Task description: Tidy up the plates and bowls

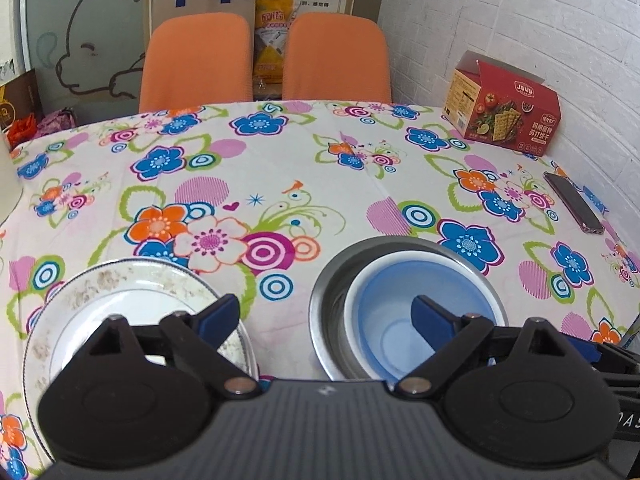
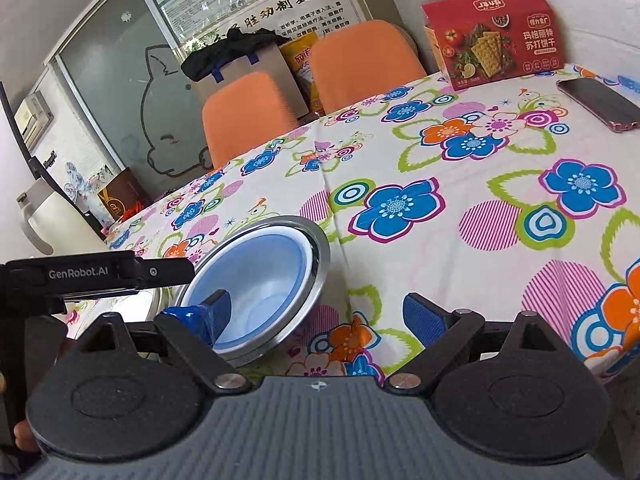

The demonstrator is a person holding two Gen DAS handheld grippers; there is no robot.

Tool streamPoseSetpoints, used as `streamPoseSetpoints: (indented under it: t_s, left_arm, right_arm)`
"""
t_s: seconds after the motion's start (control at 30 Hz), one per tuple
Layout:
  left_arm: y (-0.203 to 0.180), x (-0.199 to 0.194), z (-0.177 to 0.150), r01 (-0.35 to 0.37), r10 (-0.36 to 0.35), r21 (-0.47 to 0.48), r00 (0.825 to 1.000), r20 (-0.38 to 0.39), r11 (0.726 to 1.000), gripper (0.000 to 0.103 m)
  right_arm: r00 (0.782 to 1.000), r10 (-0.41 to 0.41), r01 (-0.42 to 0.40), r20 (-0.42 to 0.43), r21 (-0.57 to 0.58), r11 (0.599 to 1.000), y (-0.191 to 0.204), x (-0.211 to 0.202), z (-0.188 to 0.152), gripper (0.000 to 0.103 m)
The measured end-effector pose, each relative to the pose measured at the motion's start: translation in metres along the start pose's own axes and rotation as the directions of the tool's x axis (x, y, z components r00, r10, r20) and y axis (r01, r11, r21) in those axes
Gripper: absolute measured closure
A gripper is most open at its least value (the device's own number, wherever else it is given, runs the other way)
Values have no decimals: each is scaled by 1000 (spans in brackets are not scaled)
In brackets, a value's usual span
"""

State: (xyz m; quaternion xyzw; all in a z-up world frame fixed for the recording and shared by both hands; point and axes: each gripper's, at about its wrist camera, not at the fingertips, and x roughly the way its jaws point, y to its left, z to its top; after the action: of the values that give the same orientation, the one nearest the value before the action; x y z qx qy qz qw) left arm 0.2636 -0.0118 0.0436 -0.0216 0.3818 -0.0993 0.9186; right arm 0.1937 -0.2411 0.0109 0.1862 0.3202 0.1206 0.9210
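A: Bowls, count and lie?
B: Two. One blue bowl (image 1: 404,320), mouth up, nested in one steel bowl (image 1: 332,300) on the bench (image 1: 320,168).
A: Plates?
B: One floral-rimmed plate (image 1: 120,292), flat, left of the bowls.
A: Tongs?
B: Left tongs (image 1: 326,316) wide, empty; right tongs (image 2: 318,312) wide, empty.
A: Sundries?
B: One cracker box (image 1: 504,108), one phone (image 1: 574,202).

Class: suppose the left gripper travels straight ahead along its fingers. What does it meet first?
Probably nothing at once. The left gripper points at bare flowered tablecloth between the plate and the steel bowl holding the blue bowl. Further on stand the orange chairs; depth is uncertain.
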Motion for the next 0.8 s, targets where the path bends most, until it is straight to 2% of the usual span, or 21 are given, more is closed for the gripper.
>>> streamPoseSetpoints:
  t_s: [0.2,0.3,0.47,0.6,0.73,0.8]
  left_arm:
    - [3,10,6,3,-2,38,1000,-28,999,10]
    - [7,16,14,60,-55,77,997,-60,995,10]
    - [14,38,29,153,-136,107,979,-149,983,10]
    - [12,60,33,133,-104,142,976,-191,981,10]
    - [8,75,31,170,-129,168,964,-233,971,10]
    - [5,82,29,167,-118,188,961,-249,968,10]
  right_arm:
    - [1000,7,-8,-19,-68,998,12,10,4,23]
    - [1000,-4,1,-29,-114,994,18,17,6,23]
    - [999,-22,15,-49,-149,989,22,34,8,23]
    - [996,-58,44,-71,-187,981,26,50,10,23]
    - [992,-87,64,-96,-220,973,28,62,10,23]
    - [990,-98,72,-100,-232,970,28,66,9,22]
